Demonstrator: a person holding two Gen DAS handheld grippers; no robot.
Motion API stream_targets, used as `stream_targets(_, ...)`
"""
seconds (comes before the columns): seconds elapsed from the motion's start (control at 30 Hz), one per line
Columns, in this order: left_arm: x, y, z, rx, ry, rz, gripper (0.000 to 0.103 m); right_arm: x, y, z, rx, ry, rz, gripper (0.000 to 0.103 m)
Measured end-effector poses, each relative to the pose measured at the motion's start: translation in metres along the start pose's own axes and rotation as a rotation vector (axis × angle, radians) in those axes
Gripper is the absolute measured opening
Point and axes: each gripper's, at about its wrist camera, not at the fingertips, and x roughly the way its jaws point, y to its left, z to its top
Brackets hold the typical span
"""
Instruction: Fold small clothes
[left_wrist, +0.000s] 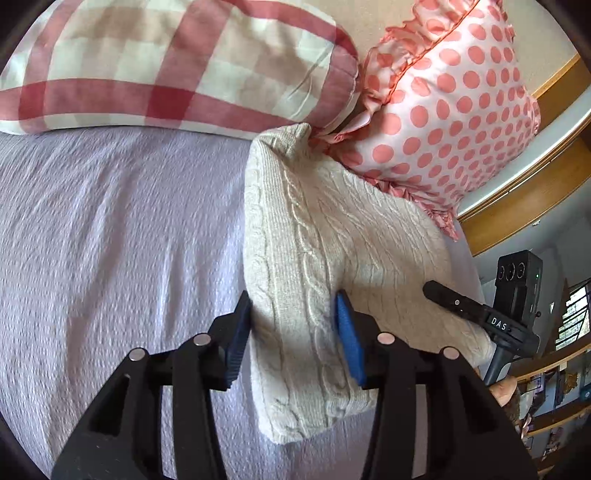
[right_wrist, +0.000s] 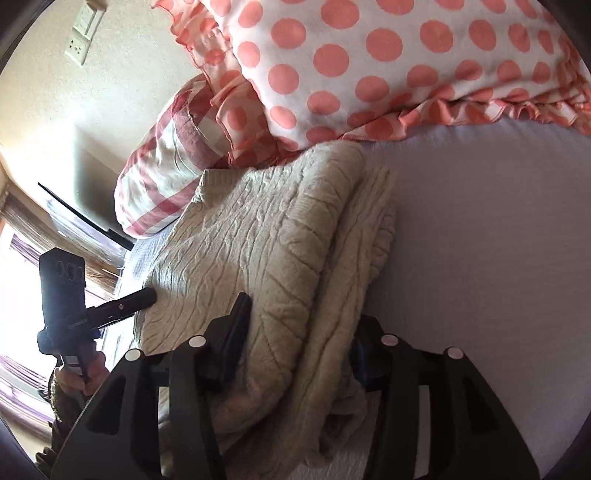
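Observation:
A cream cable-knit sweater (left_wrist: 314, 236) lies folded on the lilac bedspread (left_wrist: 110, 221). My left gripper (left_wrist: 295, 325) has its jaws wide apart, one on each side of the sweater's near folded edge, not pinching it. In the right wrist view the same sweater (right_wrist: 258, 240) lies in thick folded layers. My right gripper (right_wrist: 299, 332) is open too, its fingers straddling the bundled edge. The right gripper also shows in the left wrist view (left_wrist: 461, 302) at the sweater's far side, and the left gripper shows in the right wrist view (right_wrist: 122, 306).
A red-checked pillow (left_wrist: 166, 66) and a pink polka-dot ruffled pillow (left_wrist: 454, 110) lie at the head of the bed, touching the sweater's top. A wooden bed frame (left_wrist: 535, 199) and shelves (left_wrist: 554, 369) stand at the right. A wall socket (right_wrist: 75, 50) is up left.

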Motion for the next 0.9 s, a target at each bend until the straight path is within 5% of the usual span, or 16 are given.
stream_targets(0.07, -0.025, -0.009, -0.004, 0.049, -0.079, 0.027, 0.043, -0.037, 0.007, -0.004, -0.035, -0.11, -0.04, 0.05)
stream_targets(0.13, -0.05, -0.024, -0.013, 0.092, -0.137, -0.032, 0.044, -0.069, 0.017, -0.011, -0.041, -0.173, 0.084, 0.053)
stream_targets(0.23, -0.059, -0.054, -0.03, 0.155, -0.131, -0.154, 0.048, -0.077, 0.043, -0.026, -0.07, -0.104, 0.28, 0.061)
stream_targets(0.33, -0.036, -0.081, -0.044, 0.221, -0.061, -0.19, 0.049, -0.048, 0.056, -0.034, -0.055, -0.002, 0.314, 0.072)
stream_targets(0.43, 0.003, -0.085, -0.048, 0.223, 0.011, -0.117, 0.049, -0.013, 0.038, -0.031, 0.014, 0.028, 0.119, 0.074)
stream_targets(0.47, 0.019, -0.08, -0.049, 0.213, 0.046, -0.071, 0.046, -0.002, 0.023, -0.029, 0.044, 0.025, 0.077, 0.067)
stream_targets(0.5, 0.031, -0.076, -0.051, 0.209, 0.064, -0.053, 0.039, 0.0, 0.009, -0.03, 0.079, -0.002, 0.107, 0.063)
stream_targets(0.6, 0.022, -0.077, -0.057, 0.251, 0.022, -0.05, 0.041, -0.014, 0.013, -0.035, 0.083, -0.041, 0.125, 0.064)
stream_targets(0.67, 0.004, -0.079, -0.065, 0.27, -0.024, -0.053, 0.051, -0.037, 0.031, -0.048, 0.002, -0.12, 0.067, 0.079)
stream_targets(0.77, -0.024, -0.079, -0.084, 0.34, -0.109, 0.066, 0.08, -0.073, 0.05, -0.077, -0.104, -0.247, -0.044, 0.102)
stream_targets(0.83, -0.034, -0.073, -0.097, 0.36, -0.135, 0.177, 0.097, -0.084, 0.064, -0.098, -0.152, -0.3, -0.17, 0.102)
stream_targets(0.9, -0.035, -0.066, -0.107, 0.375, -0.127, 0.262, 0.099, -0.083, 0.07, -0.116, -0.185, -0.294, -0.293, 0.102)
